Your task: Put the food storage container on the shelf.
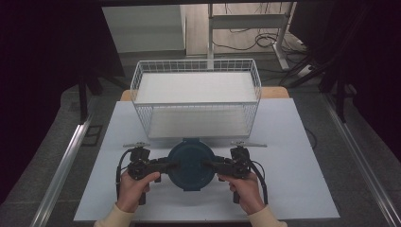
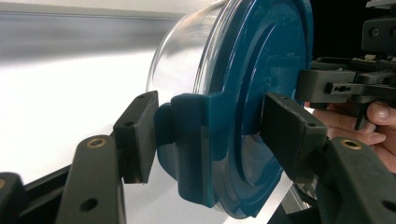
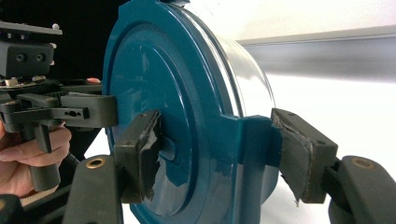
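Observation:
A round clear glass container with a dark teal lid (image 1: pixel 190 163) sits on the pale table (image 1: pixel 293 179), just in front of the wire basket. My left gripper (image 1: pixel 171 165) holds the lid's left side flap and my right gripper (image 1: pixel 209 164) holds its right side flap. In the left gripper view the jaws (image 2: pixel 210 140) close over the teal flap (image 2: pixel 191 140), one pad on the lid's top face and one under the flap. The right gripper view has its jaws (image 3: pixel 215 158) pinching the opposite flap (image 3: pixel 254 140) in the same way. The glass bowl (image 2: pixel 182 60) looks empty.
A white wire basket (image 1: pixel 196 62) with two shelves stands behind the container, its front open to me. The table's front edge runs just below my hands. Metal rails, a desk frame and cables lie on the floor around the table.

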A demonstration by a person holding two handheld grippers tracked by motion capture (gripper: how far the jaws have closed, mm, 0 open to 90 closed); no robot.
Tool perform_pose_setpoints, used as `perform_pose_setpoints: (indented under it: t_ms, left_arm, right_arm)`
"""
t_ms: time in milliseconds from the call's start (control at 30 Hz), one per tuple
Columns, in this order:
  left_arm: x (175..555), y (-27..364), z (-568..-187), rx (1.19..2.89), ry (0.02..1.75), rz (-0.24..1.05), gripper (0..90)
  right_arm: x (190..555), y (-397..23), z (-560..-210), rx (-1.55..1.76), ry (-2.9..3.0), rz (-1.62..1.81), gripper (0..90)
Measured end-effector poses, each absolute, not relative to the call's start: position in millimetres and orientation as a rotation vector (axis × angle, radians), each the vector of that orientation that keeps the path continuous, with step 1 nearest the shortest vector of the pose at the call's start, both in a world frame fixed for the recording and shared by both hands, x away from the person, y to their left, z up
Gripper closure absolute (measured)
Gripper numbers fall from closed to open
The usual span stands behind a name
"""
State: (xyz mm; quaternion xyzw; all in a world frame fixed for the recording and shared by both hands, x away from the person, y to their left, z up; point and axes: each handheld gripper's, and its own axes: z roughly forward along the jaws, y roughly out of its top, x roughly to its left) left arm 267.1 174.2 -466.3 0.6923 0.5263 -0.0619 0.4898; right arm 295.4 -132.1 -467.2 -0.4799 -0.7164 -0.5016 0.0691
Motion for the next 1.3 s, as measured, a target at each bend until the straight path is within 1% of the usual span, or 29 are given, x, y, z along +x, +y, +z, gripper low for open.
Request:
perform_pose_setpoints:
  t_ms: [233,567,800,1300]
  left_arm:
    - [268,173,-460,1.689,1.267,-0.145,39.0]
    - [276,173,-443,1.683,1.243,-0.130,39.1]
    - [286,175,-428,1.671,1.220,-0.126,39.2]
    - [306,176,-376,1.657,1.170,-0.085,39.2]
  right_arm:
    - [296,-133,-460,-1.439,-2.171,-1.515,35.5]
    - [303,-134,-442,-1.412,-2.208,-1.544,35.6]
    - [312,-132,-421,-1.404,-2.243,-1.556,35.6]
    - [330,-131,-364,-1.379,-2.292,-1.620,35.6]
